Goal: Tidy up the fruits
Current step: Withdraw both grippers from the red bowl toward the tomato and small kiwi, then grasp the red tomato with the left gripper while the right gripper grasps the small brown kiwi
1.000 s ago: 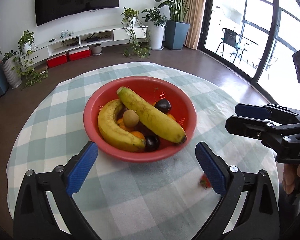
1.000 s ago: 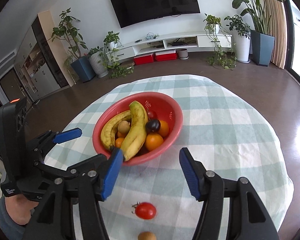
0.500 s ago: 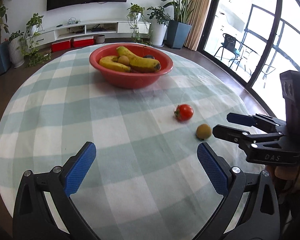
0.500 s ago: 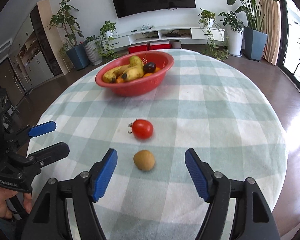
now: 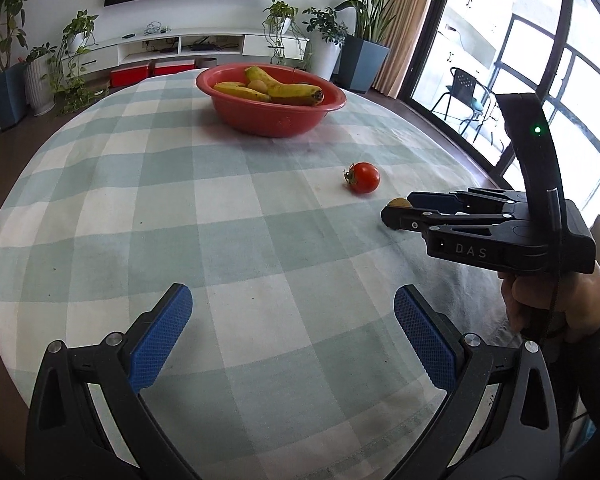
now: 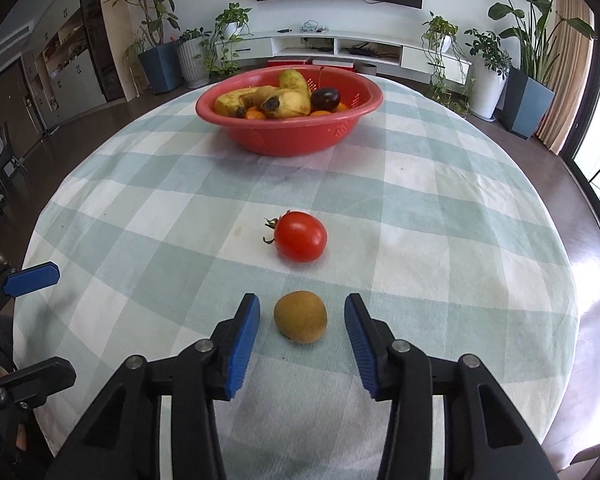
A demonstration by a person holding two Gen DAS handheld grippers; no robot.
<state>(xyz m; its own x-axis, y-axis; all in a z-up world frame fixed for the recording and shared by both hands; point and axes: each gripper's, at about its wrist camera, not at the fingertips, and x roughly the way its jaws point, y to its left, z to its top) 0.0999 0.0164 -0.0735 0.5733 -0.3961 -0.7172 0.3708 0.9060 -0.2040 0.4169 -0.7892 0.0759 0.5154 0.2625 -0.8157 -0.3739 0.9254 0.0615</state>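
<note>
On the round table's green-and-white checked cloth, my right gripper, jaws just closing, brackets but doesn't touch the fuzzy brown kiwi; an off-centre pinch could roll it into the red tomato, while my left gripper gapes empty.

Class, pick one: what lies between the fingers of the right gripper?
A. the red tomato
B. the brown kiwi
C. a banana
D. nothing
B: in the right wrist view the kiwi lies on the tablecloth between the right gripper fingers, a gap on each side; the jaws have just been closing.
</note>
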